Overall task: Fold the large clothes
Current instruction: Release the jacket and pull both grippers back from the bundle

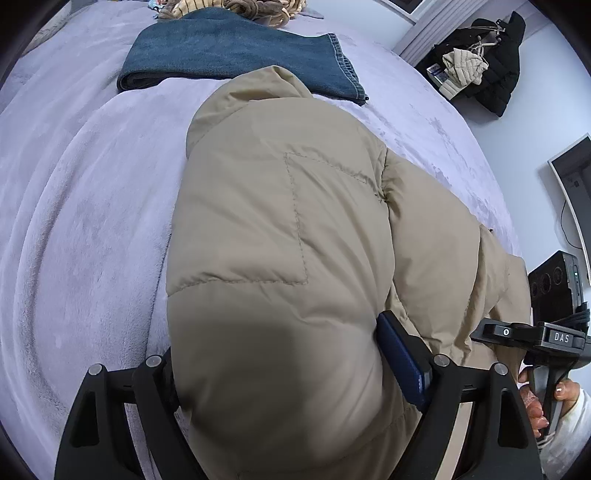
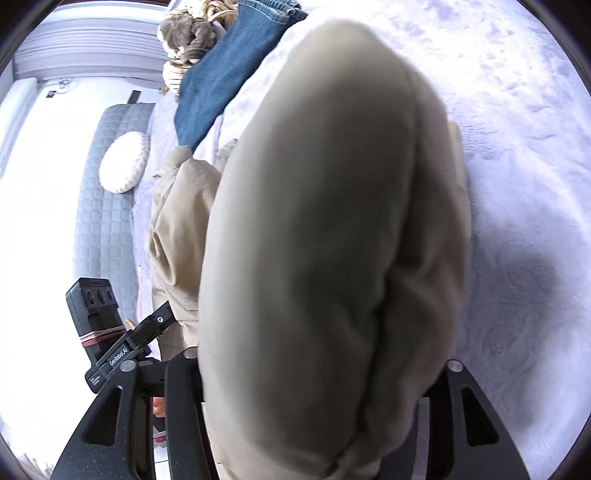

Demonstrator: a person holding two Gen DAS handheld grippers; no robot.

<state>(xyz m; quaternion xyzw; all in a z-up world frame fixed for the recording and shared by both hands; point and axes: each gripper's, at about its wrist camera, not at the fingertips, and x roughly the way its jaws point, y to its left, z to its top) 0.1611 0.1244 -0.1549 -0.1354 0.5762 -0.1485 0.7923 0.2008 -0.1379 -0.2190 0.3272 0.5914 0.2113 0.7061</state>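
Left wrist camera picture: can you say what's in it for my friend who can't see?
A puffy beige jacket bulges between the left gripper fingers on a lilac blanket. Folded blue jeans lie beyond it.

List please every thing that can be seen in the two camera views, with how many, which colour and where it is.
puffer jacket: one, beige, on the bed, bulging between the fingers of both grippers
jeans: one, blue, folded, on the bed beyond the jacket
bed cover: one, pale lilac, under all the clothes
pile of clothes: one, brown and striped, at the far end of the bed
hanging coats: black and beige, by the wall
round cushion: one, white, on a grey quilted seat beside the bed
left gripper: one, black, jacket fabric between its fingers
right gripper: one, black, jacket fabric between its fingers
hand: one, on the right gripper's handle
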